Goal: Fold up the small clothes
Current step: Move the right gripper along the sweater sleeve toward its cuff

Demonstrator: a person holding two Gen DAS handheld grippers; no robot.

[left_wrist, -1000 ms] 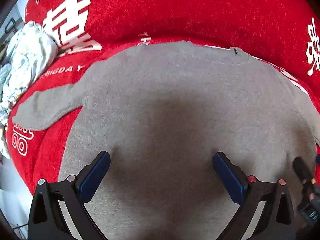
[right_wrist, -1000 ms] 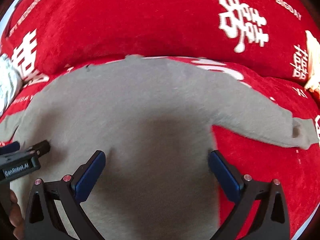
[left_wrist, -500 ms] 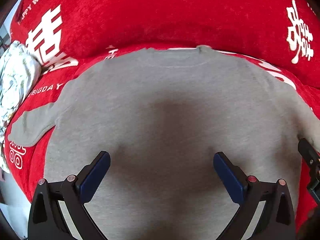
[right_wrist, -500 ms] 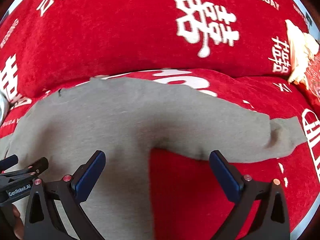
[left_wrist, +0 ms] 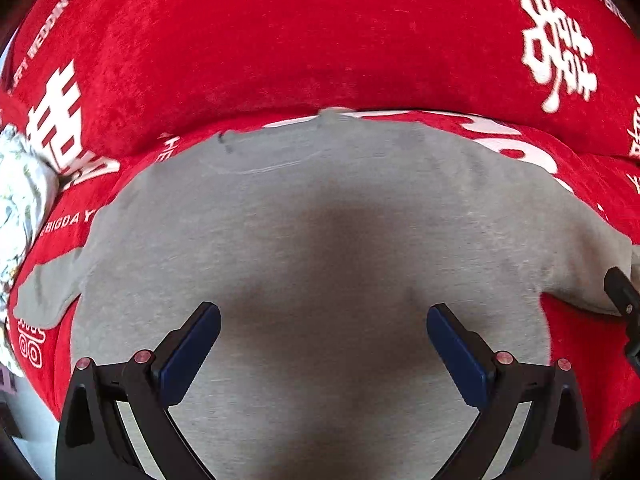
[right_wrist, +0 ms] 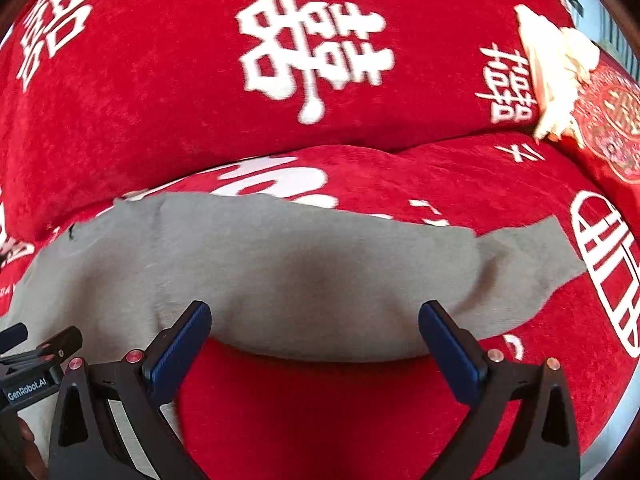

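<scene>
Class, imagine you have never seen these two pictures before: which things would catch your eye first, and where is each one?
The bright red cover with big white characters fills both views. A grey sweater lies spread flat on it, its sleeve stretched out to the right. Each open hand-held gripper frames the bottom of its own view: the left hand-held gripper over the sweater's body, the right hand-held gripper at the sleeve.

Plain grey sweater on a red cover printed with white characters; blue-padded black fingers.
</scene>
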